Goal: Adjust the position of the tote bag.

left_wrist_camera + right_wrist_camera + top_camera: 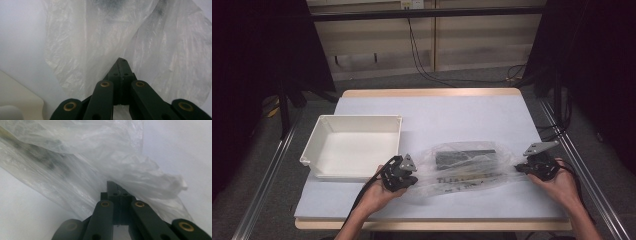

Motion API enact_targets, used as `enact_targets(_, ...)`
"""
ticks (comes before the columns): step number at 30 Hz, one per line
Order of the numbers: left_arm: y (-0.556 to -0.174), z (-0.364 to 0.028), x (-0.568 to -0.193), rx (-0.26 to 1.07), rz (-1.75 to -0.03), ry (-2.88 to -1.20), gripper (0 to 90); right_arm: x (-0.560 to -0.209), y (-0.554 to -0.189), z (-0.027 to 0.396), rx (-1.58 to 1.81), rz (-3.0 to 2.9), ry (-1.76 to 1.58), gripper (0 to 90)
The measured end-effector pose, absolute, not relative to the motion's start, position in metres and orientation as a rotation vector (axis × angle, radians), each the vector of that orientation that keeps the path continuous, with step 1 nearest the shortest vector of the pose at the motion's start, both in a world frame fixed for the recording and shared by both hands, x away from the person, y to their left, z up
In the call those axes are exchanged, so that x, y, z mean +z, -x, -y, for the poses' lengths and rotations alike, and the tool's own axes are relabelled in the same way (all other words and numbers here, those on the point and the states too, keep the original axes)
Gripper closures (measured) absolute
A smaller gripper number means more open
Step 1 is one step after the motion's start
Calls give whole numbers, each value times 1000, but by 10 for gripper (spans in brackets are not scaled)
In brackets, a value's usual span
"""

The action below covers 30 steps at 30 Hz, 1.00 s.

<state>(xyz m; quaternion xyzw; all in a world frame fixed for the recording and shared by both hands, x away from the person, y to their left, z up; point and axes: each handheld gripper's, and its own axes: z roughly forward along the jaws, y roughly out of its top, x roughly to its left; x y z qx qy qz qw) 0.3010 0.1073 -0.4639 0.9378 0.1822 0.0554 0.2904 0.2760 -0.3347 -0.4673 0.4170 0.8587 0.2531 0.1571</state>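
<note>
One plastic bag [467,167], two grippers pinching it, one bin [354,145]

White bin [353,145] on table [432,107] left half, close beside left gripper [404,181], blocking sideways passage there. Clear plastic bag [467,165] spread between left gripper and right gripper [524,168], filling centre front strip; both pinched shut on bag edges. Bag film [100,37] crowding left gripper view ahead of jaws; bin corner [17,100] low left. Crumpled film [100,157] likewise ahead in right gripper view, bare table at right. Back half of table open. Narrow open strip along front edge.
</note>
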Motion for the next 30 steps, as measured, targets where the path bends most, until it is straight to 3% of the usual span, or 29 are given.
enact_targets(16,-299,-116,-464,164,-519,-2481,900,-466,-272,334,666,-2426,-1184,900)
enact_targets(19,-300,-115,-462,111,-485,-2452,900,-466,-273,338,764,-2417,-1188,900)
enact_targets(30,-291,-98,-441,115,-432,-2348,900,-440,-260,318,1064,-2397,-1061,900)
